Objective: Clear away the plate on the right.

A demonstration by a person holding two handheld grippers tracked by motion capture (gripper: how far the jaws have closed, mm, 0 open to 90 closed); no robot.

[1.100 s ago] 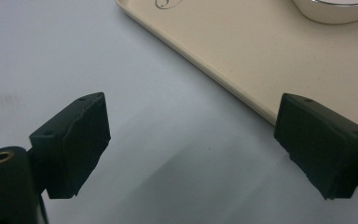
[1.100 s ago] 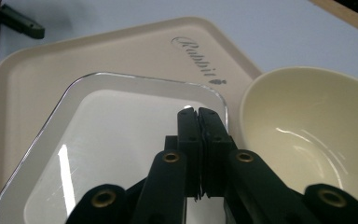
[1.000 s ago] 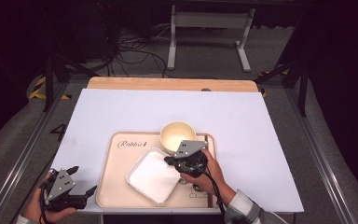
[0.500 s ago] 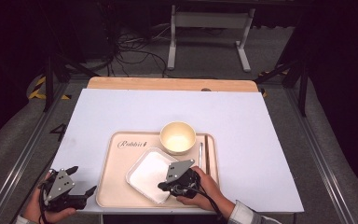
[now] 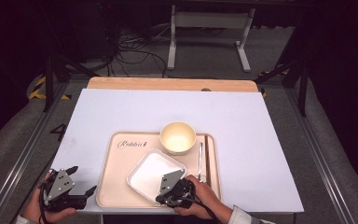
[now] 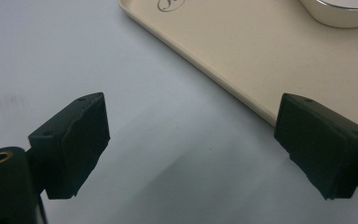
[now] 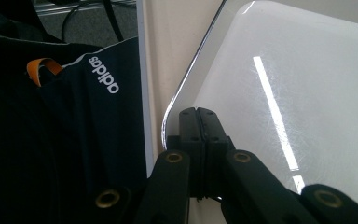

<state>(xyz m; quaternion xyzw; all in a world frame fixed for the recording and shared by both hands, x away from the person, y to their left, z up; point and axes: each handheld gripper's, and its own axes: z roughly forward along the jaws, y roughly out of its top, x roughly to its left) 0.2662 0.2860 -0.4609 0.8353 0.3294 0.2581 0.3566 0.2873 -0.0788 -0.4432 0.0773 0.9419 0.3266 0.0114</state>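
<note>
The right gripper [image 5: 171,198] has drawn back from the bowl [image 5: 178,137] to the tray's [image 5: 121,186] near edge, jaws fully closed and empty above the white square plate [image 5: 154,175]; plate handling appears next. The left gripper [image 5: 81,185] rests open beside the tray.

cream bowl [image 5: 177,137], chopsticks [image 5: 207,154], spoon [image 5: 200,158], white table [image 5: 121,112]
</note>
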